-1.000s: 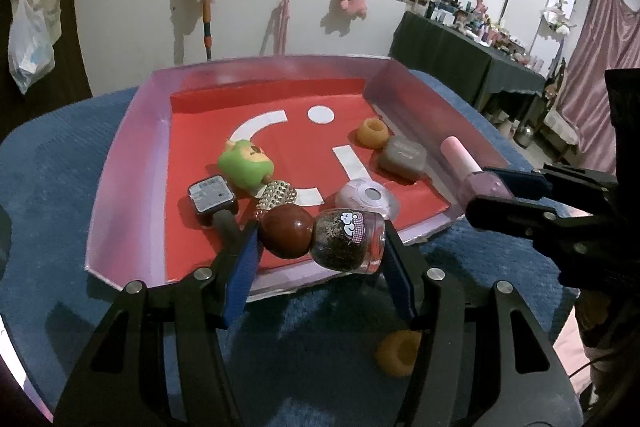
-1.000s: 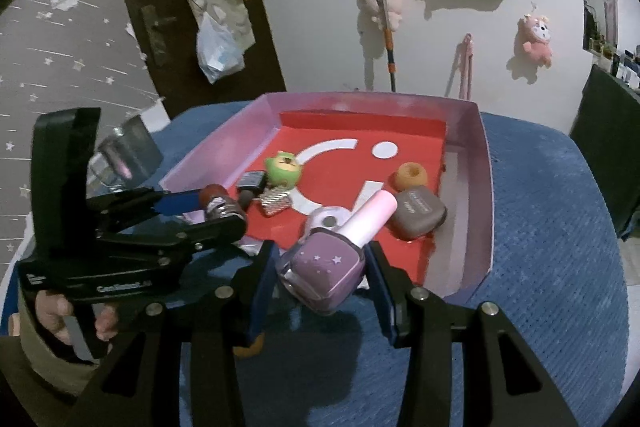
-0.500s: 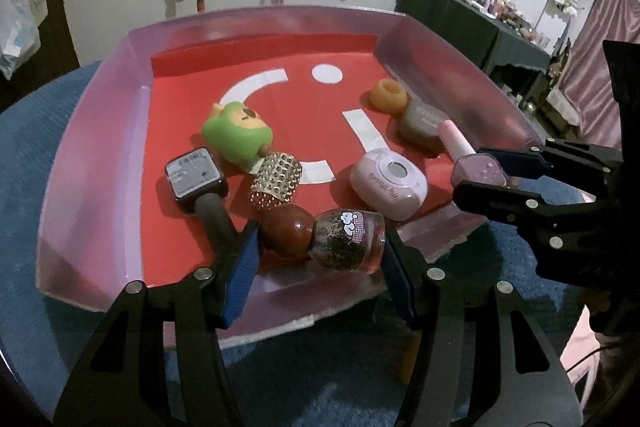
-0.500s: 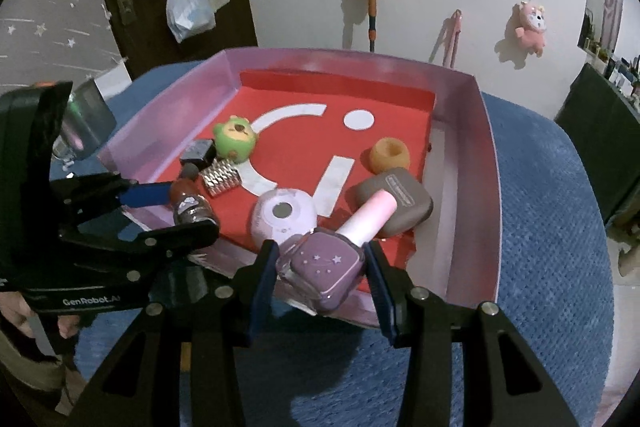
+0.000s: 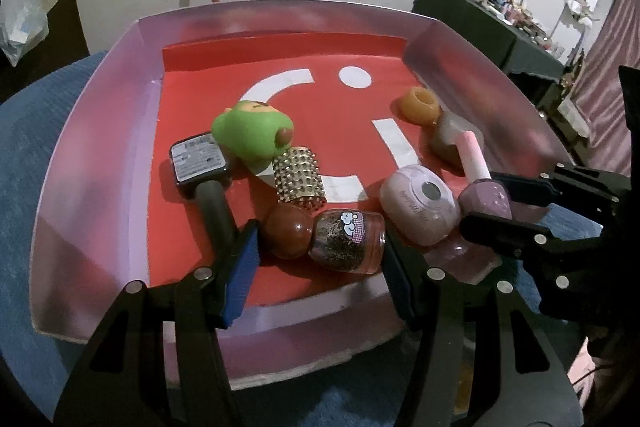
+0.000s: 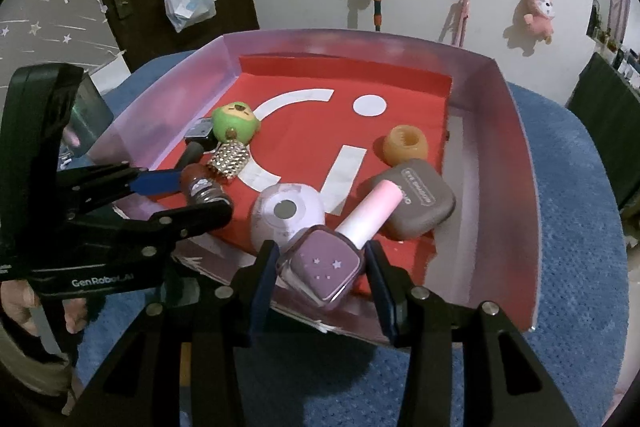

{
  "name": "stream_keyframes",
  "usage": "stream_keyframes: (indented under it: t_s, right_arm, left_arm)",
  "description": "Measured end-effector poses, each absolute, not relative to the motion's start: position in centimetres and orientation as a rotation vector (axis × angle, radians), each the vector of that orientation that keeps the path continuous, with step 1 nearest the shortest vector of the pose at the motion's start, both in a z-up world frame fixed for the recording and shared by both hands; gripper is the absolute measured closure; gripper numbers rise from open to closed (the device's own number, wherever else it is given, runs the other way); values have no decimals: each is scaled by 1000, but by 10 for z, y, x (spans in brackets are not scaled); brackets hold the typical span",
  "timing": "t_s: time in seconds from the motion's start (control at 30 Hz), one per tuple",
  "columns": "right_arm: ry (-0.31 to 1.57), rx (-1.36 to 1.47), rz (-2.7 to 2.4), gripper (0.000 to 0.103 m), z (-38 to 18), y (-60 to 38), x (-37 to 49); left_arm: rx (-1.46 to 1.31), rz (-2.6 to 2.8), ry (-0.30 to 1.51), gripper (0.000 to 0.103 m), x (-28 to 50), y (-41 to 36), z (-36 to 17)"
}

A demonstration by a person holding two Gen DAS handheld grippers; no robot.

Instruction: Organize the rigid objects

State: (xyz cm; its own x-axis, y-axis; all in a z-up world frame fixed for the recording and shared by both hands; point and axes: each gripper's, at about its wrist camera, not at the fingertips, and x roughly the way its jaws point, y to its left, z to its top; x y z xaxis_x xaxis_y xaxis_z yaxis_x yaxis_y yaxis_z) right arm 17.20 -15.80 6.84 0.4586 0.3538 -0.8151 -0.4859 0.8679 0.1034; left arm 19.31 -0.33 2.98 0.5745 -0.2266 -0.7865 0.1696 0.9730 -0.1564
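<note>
Tray: pink walls, red floor with white marks, on blue cloth
Black bottle: near left wall, lying flat, cap toward front edge
Green toy: just right of black bottle, touching studded cylinder
Left gripper: pinching glitter bottle end to end, brown cap against left pad, base against right pad; over front edge, left half
Glitter bottle: lying sideways, low over red floor by front edge; contact with floor unclear
Lilac case: near front edge, middle, between the two held bottles
Orange ring: right half, toward right wall, just behind grey case
Right gripper: clamped on purple bottle by its square body, pink cap pointing toward grey case; over front edge, right half
Purple bottle: tilted, base toward front wall, just beside lilac case
Hand: at left of right wrist view, holding left gripper's handle
</note>
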Motion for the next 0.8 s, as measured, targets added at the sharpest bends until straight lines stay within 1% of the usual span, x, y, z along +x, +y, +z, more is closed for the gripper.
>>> stream_keyframes:
  t_s: [0.33, 0.57, 0.67, 0.8]
  right_arm:
    - [936, -123, 478, 56, 65, -160, 189]
    - [965, -135, 563, 56, 63, -148, 186]
    - [1010, -81, 631, 56, 58, -144, 185]
    - [1000, -102, 572, 56, 55, -145, 189]
  left_arm:
    - [-82, -151, 912, 48, 204, 11, 27]
    - [-78, -146, 904, 48, 205, 9, 24]
    - [-75, -146, 903, 48, 206, 10, 24]
    - [-73, -147, 902, 47, 206, 10, 24]
